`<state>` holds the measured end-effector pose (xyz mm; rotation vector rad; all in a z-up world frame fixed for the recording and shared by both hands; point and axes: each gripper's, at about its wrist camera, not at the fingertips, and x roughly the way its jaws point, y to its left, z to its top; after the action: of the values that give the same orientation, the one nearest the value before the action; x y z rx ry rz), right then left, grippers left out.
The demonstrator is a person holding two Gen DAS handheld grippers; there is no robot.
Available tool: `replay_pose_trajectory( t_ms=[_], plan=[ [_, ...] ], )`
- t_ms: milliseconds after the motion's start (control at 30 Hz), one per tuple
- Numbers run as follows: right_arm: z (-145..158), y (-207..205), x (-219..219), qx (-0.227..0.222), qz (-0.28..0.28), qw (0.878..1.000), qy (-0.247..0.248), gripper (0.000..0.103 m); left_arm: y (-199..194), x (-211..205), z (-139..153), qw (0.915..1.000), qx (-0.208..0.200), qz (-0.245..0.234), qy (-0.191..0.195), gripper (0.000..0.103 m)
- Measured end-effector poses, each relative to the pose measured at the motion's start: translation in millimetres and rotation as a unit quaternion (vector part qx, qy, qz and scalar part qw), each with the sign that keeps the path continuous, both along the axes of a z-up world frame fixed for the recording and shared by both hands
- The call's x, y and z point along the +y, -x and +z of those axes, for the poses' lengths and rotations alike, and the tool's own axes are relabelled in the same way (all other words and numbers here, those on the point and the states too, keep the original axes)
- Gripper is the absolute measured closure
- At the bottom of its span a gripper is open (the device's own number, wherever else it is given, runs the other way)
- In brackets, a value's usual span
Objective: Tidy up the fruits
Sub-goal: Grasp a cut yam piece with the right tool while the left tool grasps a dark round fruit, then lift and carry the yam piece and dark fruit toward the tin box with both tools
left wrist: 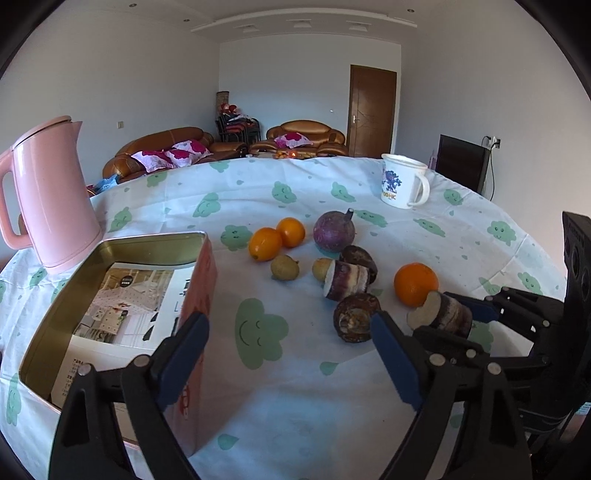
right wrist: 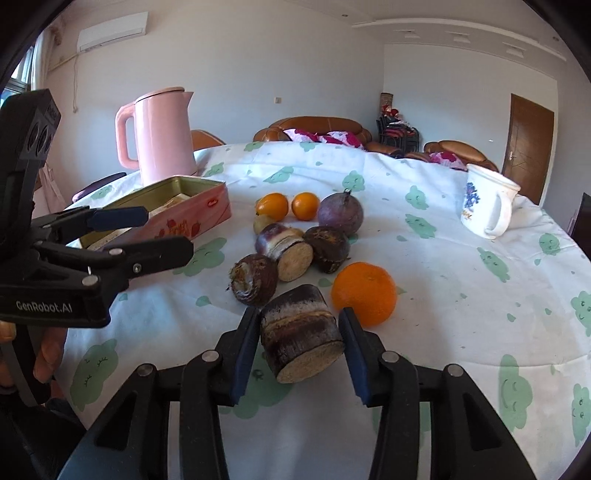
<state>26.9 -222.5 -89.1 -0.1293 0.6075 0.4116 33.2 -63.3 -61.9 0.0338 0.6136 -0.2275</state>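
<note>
The right tongs (right wrist: pixel 301 345) are seen closed around a dark cylindrical sugarcane section (right wrist: pixel 301 332), both pads in contact, just near of a large round orange (right wrist: pixel 364 293). The left tongs (left wrist: pixel 290 354) are held apart over bare cloth-covered surface (left wrist: pixel 295 417), beside an open pink rectangular tin (left wrist: pixel 110 295). Printed paper inside the tin is shown only by the left wrist view. A wall-mounted white air conditioner (right wrist: pixel 112 31) is recorded only in the right wrist view.
</note>
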Motion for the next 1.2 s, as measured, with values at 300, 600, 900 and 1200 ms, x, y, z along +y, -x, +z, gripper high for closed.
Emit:
replay_pose_trajectory(
  t_ms=[300, 600, 900, 1200],
  plan=[
    [10, -4, -32, -0.041, -0.068, 0.997, -0.009, 0.057, -20, -38, -8, 0.9981, 0.041, -0.043, -0.015, 0.025],
    [10, -3, -37, -0.043, -0.069, 0.996, -0.021, 0.057, -44, -55, -26, 0.9936, 0.096, -0.053, -0.027, 0.05],
    [10, -1, -34, -0.05, -0.063, 0.997, -0.014, 0.057, -44, -53, -29, 0.9917, 0.109, -0.068, -0.007, 0.062],
    [11, 4, -35, -0.066, -0.056, 0.996, -0.018, 0.057, -36, -51, -22, 0.9955, 0.07, -0.063, -0.013, 0.062]
  ],
)
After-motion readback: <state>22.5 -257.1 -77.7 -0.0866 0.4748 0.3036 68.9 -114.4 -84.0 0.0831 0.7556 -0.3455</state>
